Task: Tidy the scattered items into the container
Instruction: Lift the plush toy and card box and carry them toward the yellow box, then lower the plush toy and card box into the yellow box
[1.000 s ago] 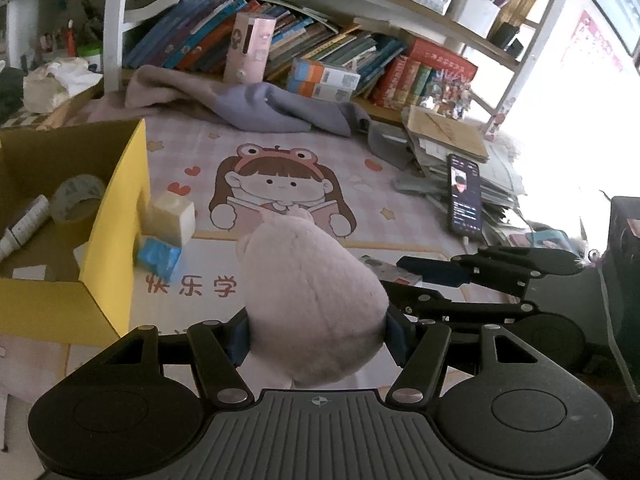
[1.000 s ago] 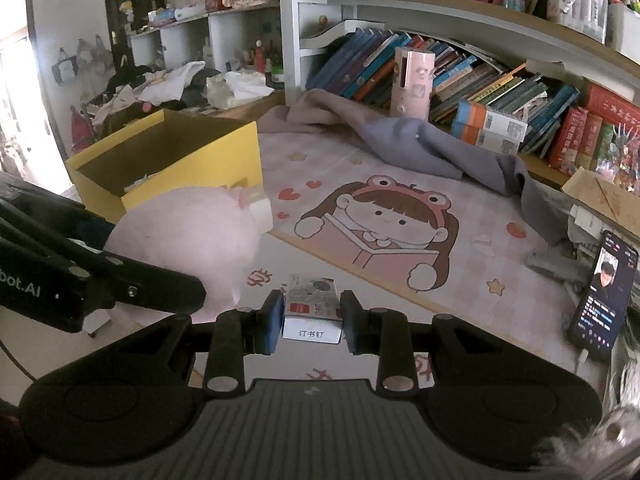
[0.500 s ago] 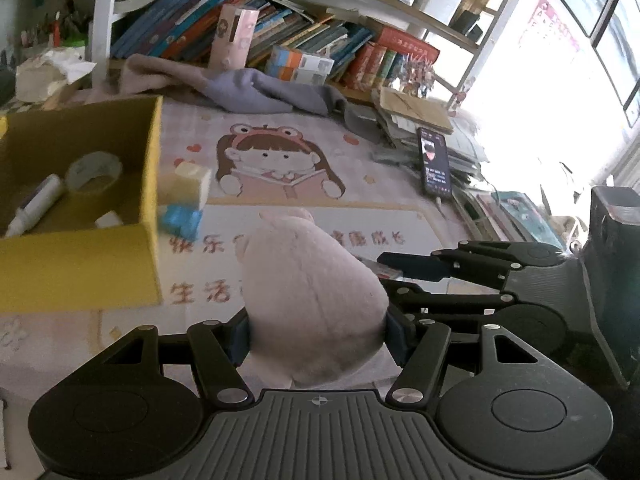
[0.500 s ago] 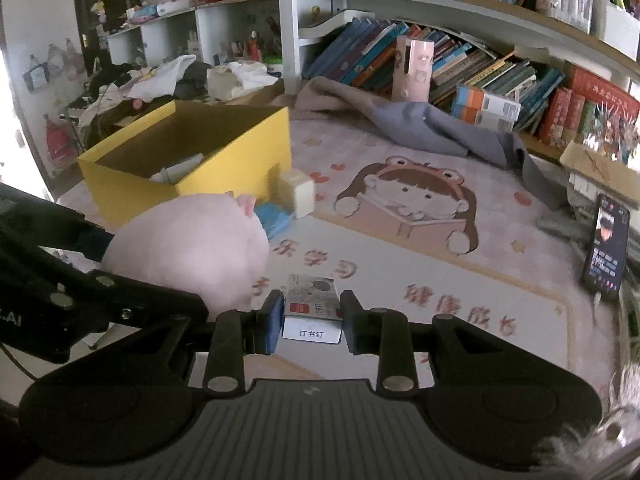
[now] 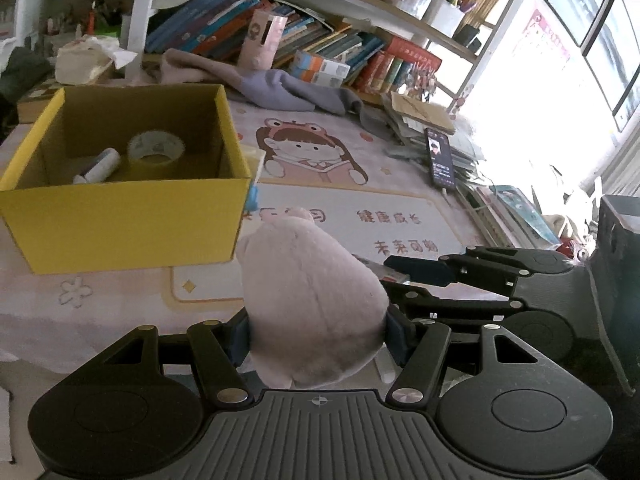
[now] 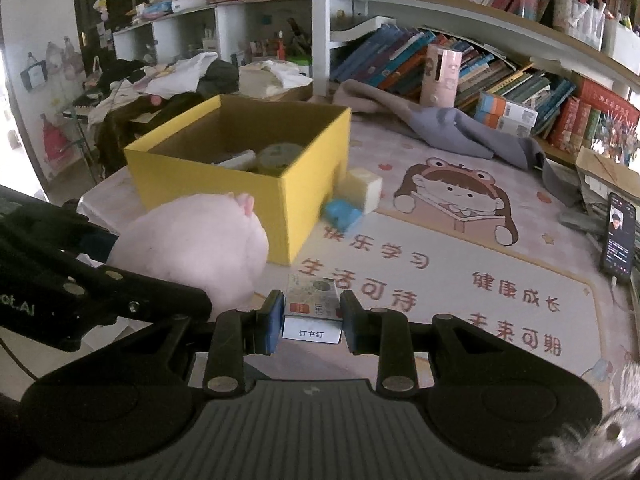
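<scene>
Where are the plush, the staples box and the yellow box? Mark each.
plush (image 5: 312, 304), left wrist view, its fuzzy back.
staples box (image 6: 313, 312), right wrist view, its top face.
yellow box (image 6: 308, 184), right wrist view, its right outer wall.

Place: a child's study room at home
Signs: crammed bookshelves (image 6: 460, 64), cartoon table mat (image 6: 456, 200), piled clothes (image 6: 176, 80)

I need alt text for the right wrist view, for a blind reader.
The right gripper holds a small staple box above a cartoon mat. To the left, a pink plush toy sits before an open yellow box.
</scene>
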Demonstrator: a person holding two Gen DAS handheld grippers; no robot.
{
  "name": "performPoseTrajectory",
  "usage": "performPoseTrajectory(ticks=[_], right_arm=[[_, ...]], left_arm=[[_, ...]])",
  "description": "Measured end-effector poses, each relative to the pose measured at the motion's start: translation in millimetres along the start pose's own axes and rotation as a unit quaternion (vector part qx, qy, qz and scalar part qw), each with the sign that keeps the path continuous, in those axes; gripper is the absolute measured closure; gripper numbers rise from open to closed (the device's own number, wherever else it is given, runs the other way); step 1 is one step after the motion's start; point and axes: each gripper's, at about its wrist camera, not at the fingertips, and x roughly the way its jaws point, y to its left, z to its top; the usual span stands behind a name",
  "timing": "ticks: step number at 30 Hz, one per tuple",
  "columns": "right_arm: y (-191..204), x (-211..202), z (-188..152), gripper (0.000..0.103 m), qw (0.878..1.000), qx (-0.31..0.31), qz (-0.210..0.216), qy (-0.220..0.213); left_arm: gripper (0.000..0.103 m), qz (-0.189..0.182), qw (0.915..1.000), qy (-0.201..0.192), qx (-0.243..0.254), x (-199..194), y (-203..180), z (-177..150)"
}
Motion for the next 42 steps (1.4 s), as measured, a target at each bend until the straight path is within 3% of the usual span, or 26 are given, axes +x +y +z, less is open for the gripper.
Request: performPoseTrajectory(ticks=[12,26,34,42], right_arm=[[54,-3,9,0.074,1.0,-0.02,-0.001,-0.015],[105,11,43,0.074,0.994,-0.089,0.048,-0.049],[104,19,74,0.074,0.986,-0.129,0.033,-0.105],[84,49,117,0.074,0.982,-0.134,0.022,-0.131]], left_arm=[[0.039,-0.003,0.9997,-0.023,0.001,-38,32,-13],[0.039,0.049,0.995,-0.079,-0.036,-82,64,-17],[0.039,0.084,0.987,-0.136,0.014,-90,63,11],[0.039,0.099,0.9825,-0.155,0.03,-69,73,51]])
